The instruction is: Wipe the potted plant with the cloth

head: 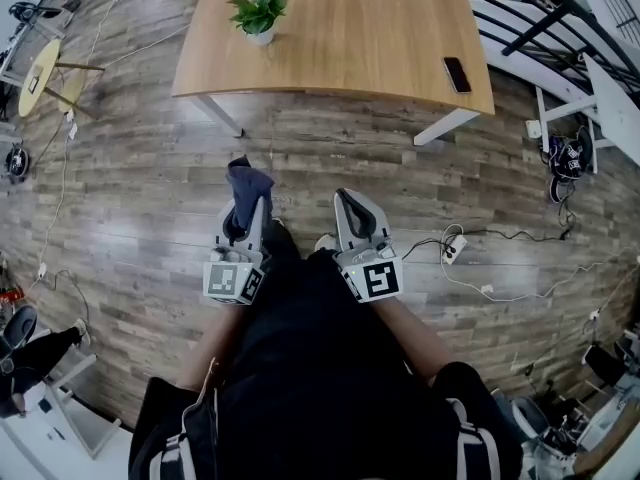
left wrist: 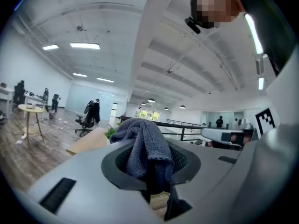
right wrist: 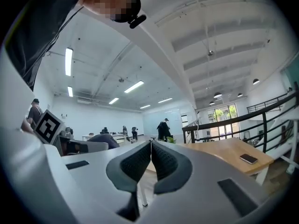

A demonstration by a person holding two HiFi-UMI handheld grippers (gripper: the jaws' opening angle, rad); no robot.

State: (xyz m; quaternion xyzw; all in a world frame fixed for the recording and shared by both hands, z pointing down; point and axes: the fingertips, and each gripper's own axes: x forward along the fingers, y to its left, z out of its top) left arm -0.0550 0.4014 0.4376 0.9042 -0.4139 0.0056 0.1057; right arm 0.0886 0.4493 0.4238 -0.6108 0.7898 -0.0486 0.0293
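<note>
**Approach stage; wiping not yet begun.** You stand on the wooden floor, well short of the counter. Both grippers are held close to your body and point roughly level toward the counter.

**Position of the task's thing.** The potted plant stands upright in a small white pot on the far-left part of the counter, well apart from either set of jaws. Its long axis is vertical, with the leaves spreading above the pot. It lies almost straight ahead of your left gripper and off to the far left of your right gripper. The left gripper is therefore judged the nearer, and it is also the one carrying the wiping tool. In the left gripper view the plant shows only as a small green patch just left of the cloth, too small to give leaf detail.

**Left jaws.** These are closed on the cloth, a dark blue-grey knitted piece. A bunched fold stands above the jaw tips and a tail hangs down between the pads.

**Right jaws.** These are fully closed, the ribbed pads meeting along the centre line with nothing between them.

**Other items.** A black phone lies on the right part of the counter, well apart from the plant.

**What the coming move calls for.** You likely need to step forward and carry the left jaws to the plant, so that the raised fold of cloth meets the leaves. The pot looks light and may tip under a sideways push. Your right jaws would first have to open to steady it.
</note>
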